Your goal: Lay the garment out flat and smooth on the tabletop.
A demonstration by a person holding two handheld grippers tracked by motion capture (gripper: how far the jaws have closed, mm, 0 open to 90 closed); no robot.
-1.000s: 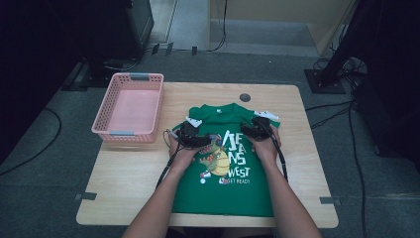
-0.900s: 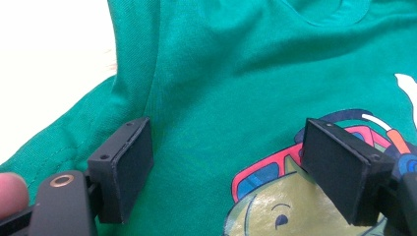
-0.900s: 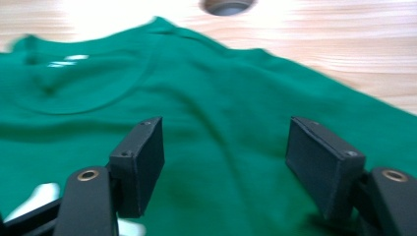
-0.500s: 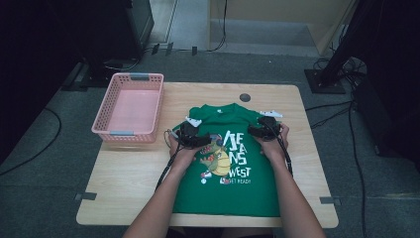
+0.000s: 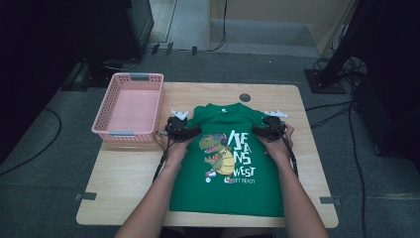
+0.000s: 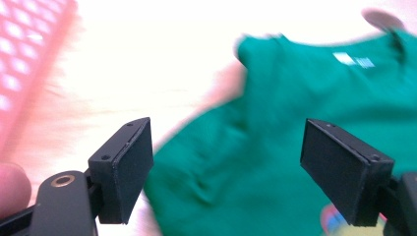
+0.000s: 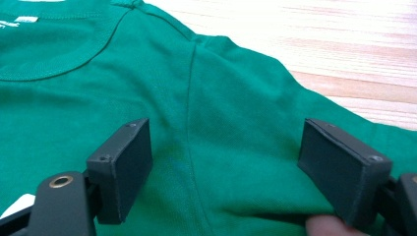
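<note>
A green T-shirt (image 5: 225,163) with a dinosaur print lies flat on the wooden table (image 5: 129,173), collar toward the far edge. My left gripper (image 5: 179,127) hovers at the shirt's left shoulder, jaws open, over the sleeve edge (image 6: 216,162); that view is blurred. Over the right shoulder, my right gripper (image 5: 267,128) is open too, its jaws straddling the shoulder seam (image 7: 189,113). Nothing is held between either pair of jaws.
A pink plastic basket (image 5: 131,106) stands at the table's far left corner, close to the left gripper. A small dark round disc (image 5: 244,97) sits near the far edge behind the collar. Cables trail from both grippers along the forearms.
Both grippers have moved apart and outward, from over the shirt's chest to its two shoulders. The shirt lies as before.
</note>
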